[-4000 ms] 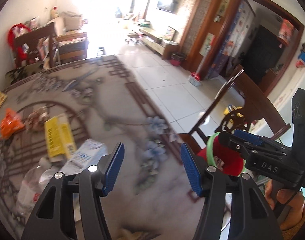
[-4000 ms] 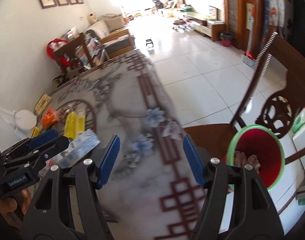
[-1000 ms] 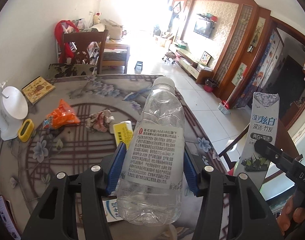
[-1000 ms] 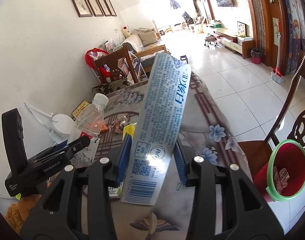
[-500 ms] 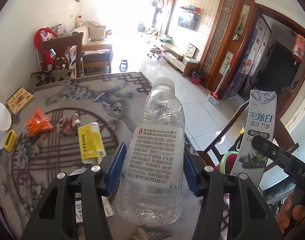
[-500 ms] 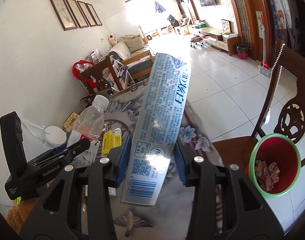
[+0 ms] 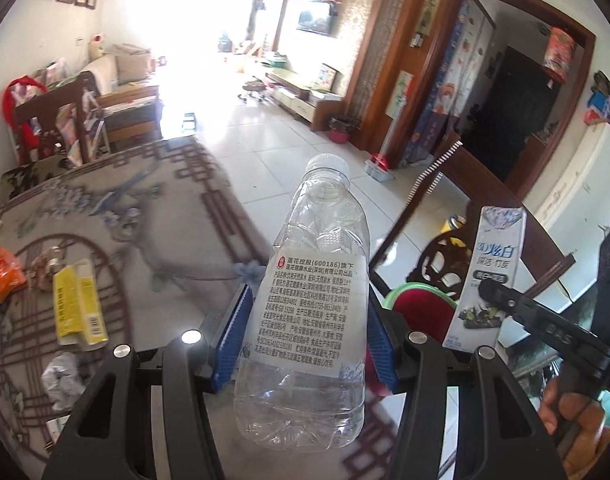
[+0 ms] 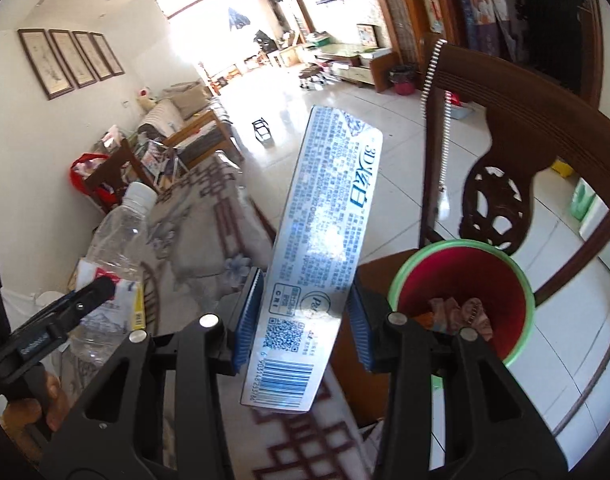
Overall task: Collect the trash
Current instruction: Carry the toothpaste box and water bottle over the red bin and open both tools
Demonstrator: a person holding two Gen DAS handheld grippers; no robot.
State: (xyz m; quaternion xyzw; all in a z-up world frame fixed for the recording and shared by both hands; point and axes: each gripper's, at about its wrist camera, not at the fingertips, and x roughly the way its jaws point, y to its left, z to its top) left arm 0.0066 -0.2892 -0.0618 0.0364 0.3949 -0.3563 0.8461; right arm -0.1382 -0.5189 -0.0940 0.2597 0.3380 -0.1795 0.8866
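Observation:
My left gripper [image 7: 307, 338] is shut on an empty clear plastic bottle [image 7: 313, 300] with a white cap, held upright over the table's right edge. My right gripper [image 8: 303, 320] is shut on a long silver-blue toothpaste box [image 8: 325, 240], which also shows in the left wrist view [image 7: 489, 276]. A red bin with a green rim [image 8: 461, 300] stands on a wooden chair seat just right of the box; crumpled wrappers lie inside it. The same bin [image 7: 421, 308] peeks out between bottle and box. The bottle [image 8: 113, 240] appears at the left of the right wrist view.
On the patterned tablecloth [image 7: 153, 216] lie a yellow box [image 7: 79, 304], an orange wrapper [image 7: 5, 274], a crumpled wrapper [image 7: 45, 268] and crumpled foil [image 7: 63, 374]. A dark carved chair back [image 8: 501, 152] rises behind the bin. Tiled floor lies beyond.
Both grippers have swung right with the bottle and the box, from over the table's middle toward its right edge. The red bin is now much nearer and larger in both views.

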